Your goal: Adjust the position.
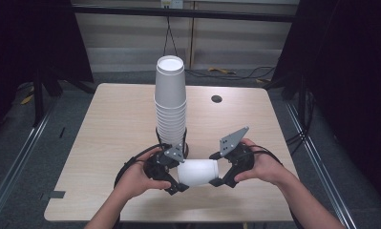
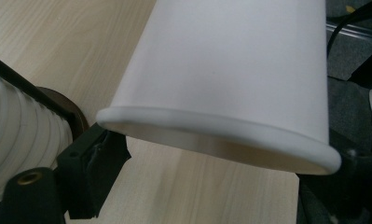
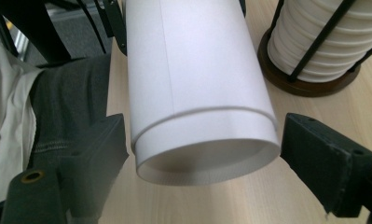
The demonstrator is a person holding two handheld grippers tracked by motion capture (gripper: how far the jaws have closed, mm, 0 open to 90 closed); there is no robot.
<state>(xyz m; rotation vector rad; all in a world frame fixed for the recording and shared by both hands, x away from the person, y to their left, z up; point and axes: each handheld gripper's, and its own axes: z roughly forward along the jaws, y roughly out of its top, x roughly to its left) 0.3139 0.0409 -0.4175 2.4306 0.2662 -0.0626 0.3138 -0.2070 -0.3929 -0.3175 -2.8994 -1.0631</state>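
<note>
White paper cup (image 1: pixel 198 171): held on its side just above the table, between both grippers, in front of the stack of cups (image 1: pixel 170 102).
Left gripper (image 1: pixel 174 183): jaws pinching the rolled rim end.
Right gripper (image 1: pixel 220 177): jaws spread at either side of the base end; contact is hard to judge, probably not gripping.
Risk: a hard squeeze could crush the thin wall; a loose pinch could let it drop or knock the stack.
Surface: pale wood table (image 1: pixel 107 124).
Room: dim, grey floor, cables behind.
</note>
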